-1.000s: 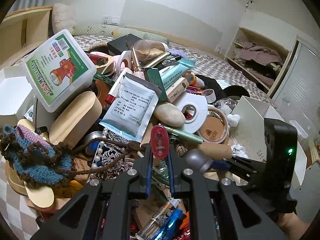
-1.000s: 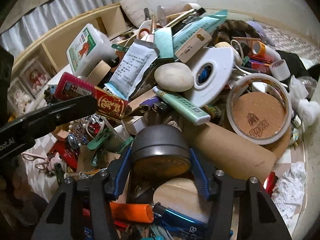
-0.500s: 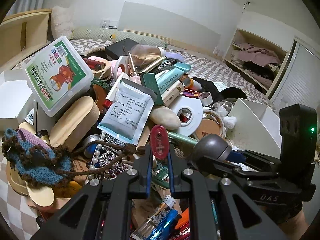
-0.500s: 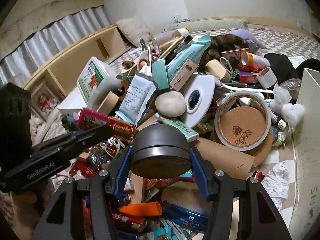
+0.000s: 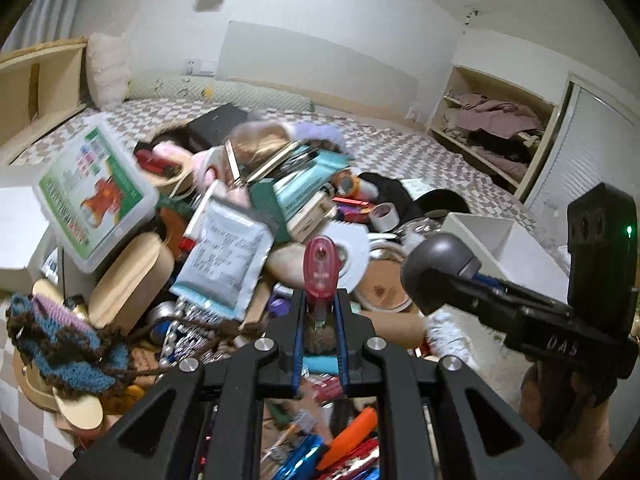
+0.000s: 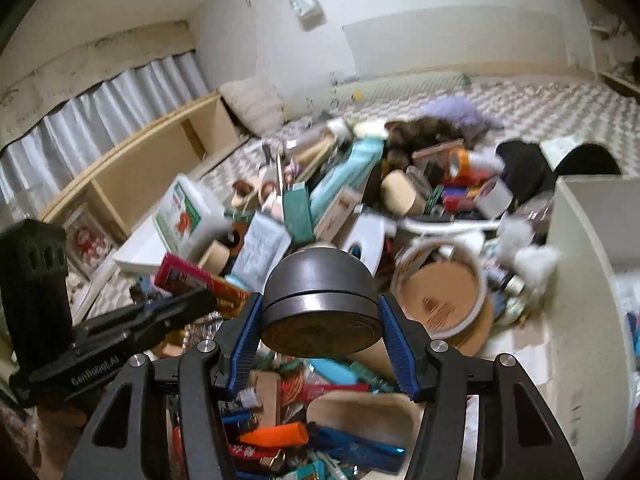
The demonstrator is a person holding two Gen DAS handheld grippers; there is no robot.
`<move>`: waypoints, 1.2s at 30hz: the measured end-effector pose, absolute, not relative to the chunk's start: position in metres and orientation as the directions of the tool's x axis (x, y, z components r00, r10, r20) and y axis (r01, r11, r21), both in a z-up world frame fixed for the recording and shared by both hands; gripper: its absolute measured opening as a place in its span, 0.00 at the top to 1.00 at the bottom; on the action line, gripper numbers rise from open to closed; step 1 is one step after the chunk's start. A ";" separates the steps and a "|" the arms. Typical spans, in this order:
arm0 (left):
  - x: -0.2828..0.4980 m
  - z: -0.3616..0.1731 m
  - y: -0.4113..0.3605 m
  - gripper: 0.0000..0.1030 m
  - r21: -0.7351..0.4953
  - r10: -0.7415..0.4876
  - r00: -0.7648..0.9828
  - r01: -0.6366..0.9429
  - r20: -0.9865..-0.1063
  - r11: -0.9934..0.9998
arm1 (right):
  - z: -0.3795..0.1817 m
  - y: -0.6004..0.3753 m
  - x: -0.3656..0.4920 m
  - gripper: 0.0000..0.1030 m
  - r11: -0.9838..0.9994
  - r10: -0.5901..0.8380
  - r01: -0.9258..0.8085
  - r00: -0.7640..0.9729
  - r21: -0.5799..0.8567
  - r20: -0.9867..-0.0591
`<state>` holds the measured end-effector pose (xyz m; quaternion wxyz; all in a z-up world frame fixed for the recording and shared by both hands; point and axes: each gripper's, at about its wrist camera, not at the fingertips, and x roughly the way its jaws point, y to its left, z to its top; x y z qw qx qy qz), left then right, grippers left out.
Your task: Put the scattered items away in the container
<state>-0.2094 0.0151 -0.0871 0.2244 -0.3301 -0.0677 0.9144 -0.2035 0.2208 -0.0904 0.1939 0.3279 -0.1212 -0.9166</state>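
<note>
Nearest in the left wrist view, left gripper (image 5: 320, 312) clenched on a small red correction-tape dispenser (image 5: 321, 268), held upright between the blue pads, above the pile. Just right of it, right gripper (image 5: 444, 280) grasping a round dark tin (image 5: 434, 270), a hand (image 5: 568, 412) below its black body. In the right wrist view, same dark tin (image 6: 320, 300) pinched at its sides between the blue pads (image 6: 244, 344), jaws partly spread around it, lifted clear of the clutter. Under both tools, an orange marker (image 6: 276, 436) and blue pens among small oddments.

Further out, a heap on the checkered floor (image 5: 400, 148): a crocheted blue and brown piece (image 5: 60, 340) at left, a string of pearls (image 5: 176, 332), a wooden oval box (image 5: 132, 280), a white sachet with print (image 5: 228, 264), a white plastic box with a green label (image 5: 92, 196) tilted on top, a white tape roll (image 5: 352, 248), a wide brown tape roll (image 6: 440, 292), a teal packet (image 5: 300, 184).

At right, the white container (image 6: 588, 216), open-topped, touching the edge of the heap; interior not clear to make out.

Farthest, a wooden shelf unit (image 6: 160, 156) under a curtain at left, clothes on a shelf (image 5: 492, 120) at right, white wall behind
</note>
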 end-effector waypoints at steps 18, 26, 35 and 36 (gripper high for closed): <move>-0.211 -0.092 0.072 0.82 -0.144 0.436 -0.629 -0.460 -0.643 -0.876 | -0.054 0.274 -0.185 0.43 -0.900 -0.389 0.225 -0.800 0.373 -0.457; -0.217 -0.140 0.092 0.67 -0.080 0.374 -0.529 -0.496 -0.762 -0.865 | -0.064 0.286 -0.186 0.43 -0.890 -0.397 0.207 -0.788 0.406 -0.470; -0.167 -0.154 0.097 0.66 -0.075 0.392 -0.480 -0.554 -0.785 -0.829 | -0.069 0.299 -0.182 0.43 -0.875 -0.415 0.202 -0.782 0.440 -0.466; -0.161 -0.155 0.097 0.64 -0.076 0.398 -0.476 -0.562 -0.784 -0.823 | -0.069 0.300 -0.182 0.43 -0.872 -0.419 0.203 -0.781 0.445 -0.464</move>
